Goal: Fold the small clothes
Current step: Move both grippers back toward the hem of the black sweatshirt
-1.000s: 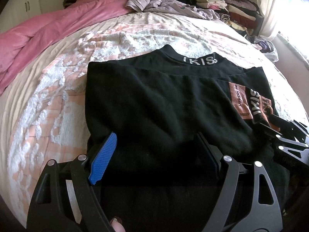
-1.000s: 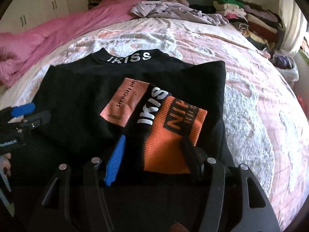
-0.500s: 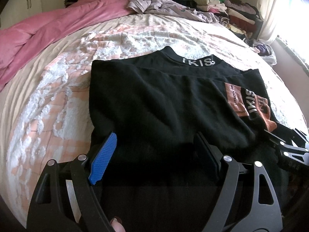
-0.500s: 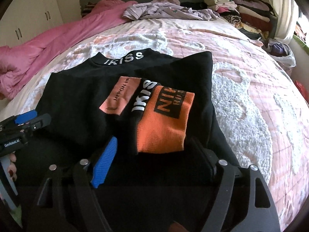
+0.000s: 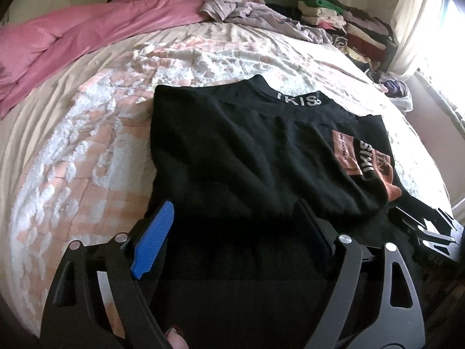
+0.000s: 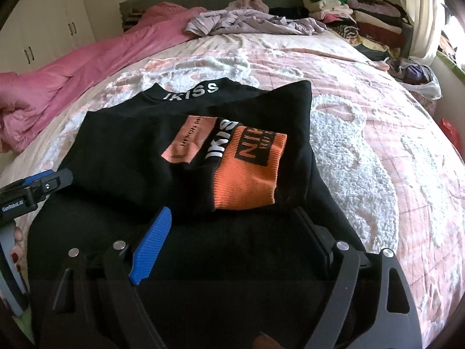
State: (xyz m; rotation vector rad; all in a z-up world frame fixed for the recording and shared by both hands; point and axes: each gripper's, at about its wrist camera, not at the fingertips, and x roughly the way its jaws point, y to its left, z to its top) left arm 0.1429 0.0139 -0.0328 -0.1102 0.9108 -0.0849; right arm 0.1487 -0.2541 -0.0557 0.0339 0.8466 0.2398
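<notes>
A: Left to right, what have you got?

B: At nine o'clock the pink duvet [image 6: 87,67] is bunched out of the way, which leaves the bedspread [image 6: 363,133] bare as a folding surface. My left gripper [image 5: 232,226] hangs over the near hem of the black sweatshirt [image 5: 247,151], jaws opening wide; cloth lies under them, but the pads [image 5: 154,241] don't press on it, as far as I can see.

A: And the garment?

B: Flat in the middle of the bed, collar at twelve o'clock, sleeve folded in so the orange cuff [image 6: 247,171] lies on the chest.

A: Right side?

B: My right gripper [image 6: 232,226] is opening too, nothing pinched, just short of that cuff. I'd say both let go so the fold rests. Stacked clothes [image 6: 363,14] wait at one o'clock
</notes>
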